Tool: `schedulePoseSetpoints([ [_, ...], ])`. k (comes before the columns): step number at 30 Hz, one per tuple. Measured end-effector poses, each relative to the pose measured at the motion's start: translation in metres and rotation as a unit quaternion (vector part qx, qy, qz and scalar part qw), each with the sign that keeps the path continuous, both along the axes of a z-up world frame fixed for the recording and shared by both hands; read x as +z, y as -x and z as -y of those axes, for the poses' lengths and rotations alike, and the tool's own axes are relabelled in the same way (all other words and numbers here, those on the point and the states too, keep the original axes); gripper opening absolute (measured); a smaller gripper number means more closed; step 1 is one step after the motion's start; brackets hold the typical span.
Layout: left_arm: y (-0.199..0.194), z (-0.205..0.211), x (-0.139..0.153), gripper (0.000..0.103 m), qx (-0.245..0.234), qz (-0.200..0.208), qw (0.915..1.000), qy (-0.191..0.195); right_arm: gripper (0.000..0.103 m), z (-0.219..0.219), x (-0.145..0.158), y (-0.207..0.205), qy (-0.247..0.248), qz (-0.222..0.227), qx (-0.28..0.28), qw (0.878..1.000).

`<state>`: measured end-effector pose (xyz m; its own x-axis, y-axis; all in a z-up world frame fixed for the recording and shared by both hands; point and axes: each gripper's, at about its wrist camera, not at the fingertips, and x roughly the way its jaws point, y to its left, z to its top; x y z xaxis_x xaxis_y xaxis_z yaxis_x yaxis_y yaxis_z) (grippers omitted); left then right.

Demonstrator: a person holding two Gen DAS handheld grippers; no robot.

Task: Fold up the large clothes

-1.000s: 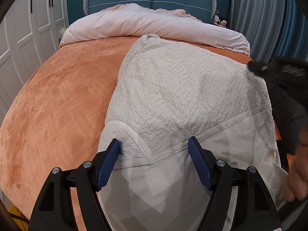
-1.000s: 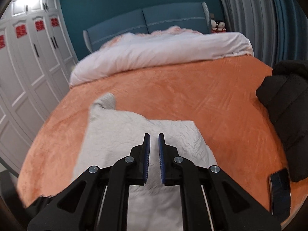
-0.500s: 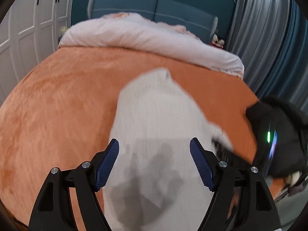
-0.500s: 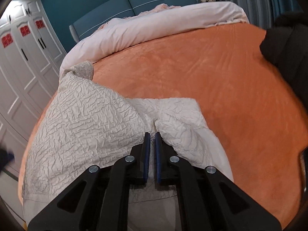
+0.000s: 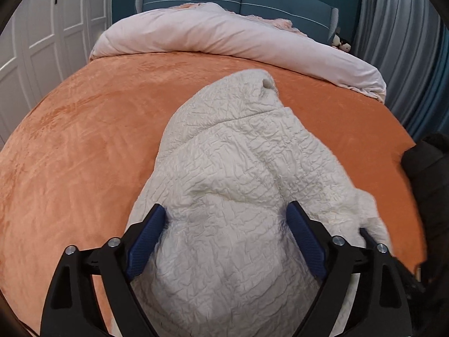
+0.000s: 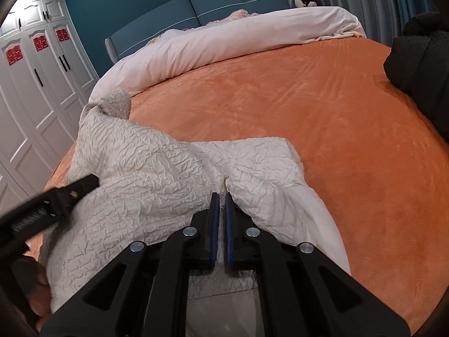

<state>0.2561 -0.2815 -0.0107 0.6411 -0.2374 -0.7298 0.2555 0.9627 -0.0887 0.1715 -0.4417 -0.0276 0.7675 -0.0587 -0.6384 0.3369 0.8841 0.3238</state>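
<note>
A cream crinkled garment [image 5: 238,168] lies bunched on the orange bedspread [image 5: 84,140], its cuff [image 5: 266,82] pointing toward the headboard. My left gripper [image 5: 224,207] straddles a raised mound of it; the jaws are opening wide and the fabric bulges between the blue pads [image 5: 146,236]. In the right wrist view the same garment [image 6: 146,179] spreads left of centre. My right gripper [image 6: 221,195] is shut on a pinched fold of it, creases running into the tips. The left gripper [image 6: 70,193] shows as a black finger resting on the garment's left side.
A rolled pink duvet [image 6: 224,42] lies across the bed below the blue headboard [image 6: 196,8]. A black garment [image 6: 421,56] sits at the bed's right edge. White wardrobe doors [image 6: 33,90] stand on the left, curtains [image 5: 407,42] on the right. Open bedspread [image 6: 350,140] extends right of the garment.
The right gripper sank onto the garment and closed on a fold. The left gripper swung off the smooth lining onto the crinkled side and its jaws widened. The garment now lies bunched up.
</note>
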Motion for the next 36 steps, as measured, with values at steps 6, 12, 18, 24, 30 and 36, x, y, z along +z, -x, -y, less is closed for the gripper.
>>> schedulePoseSetpoints([
  [6, -0.005, 0.008, -0.021, 0.091, 0.012, 0.029, 0.9992, -0.026, 0.0, -0.005, -0.006, -0.007, 0.019, -0.001, -0.009, 1.0],
  [12, -0.007, -0.002, -0.003, 0.089, -0.001, -0.006, 0.9998, -0.017, 0.001, -0.004, 0.008, -0.013, 0.018, -0.039, 0.008, 0.999],
  [18, 0.055, -0.05, 0.056, 0.086, -0.052, -0.011, 0.9984, -0.019, 0.009, -0.017, 0.076, 0.043, -0.027, -0.064, 0.058, 0.996],
  [24, 0.089, -0.068, 0.018, 0.087, -0.054, -0.073, 0.9936, -0.067, 0.008, -0.047, 0.03, 0.069, -0.038, -0.131, 0.083, 0.987],
  [30, 0.098, -0.075, 0.008, 0.089, -0.044, -0.069, 0.9939, -0.073, 0.012, -0.052, 0.049, 0.082, -0.038, -0.153, 0.069, 0.985],
  [36, 0.111, -0.074, 0.001, 0.089, -0.045, -0.072, 0.9925, -0.088, 0.021, -0.077, 0.023, 0.111, -0.021, -0.185, 0.087, 0.979],
])
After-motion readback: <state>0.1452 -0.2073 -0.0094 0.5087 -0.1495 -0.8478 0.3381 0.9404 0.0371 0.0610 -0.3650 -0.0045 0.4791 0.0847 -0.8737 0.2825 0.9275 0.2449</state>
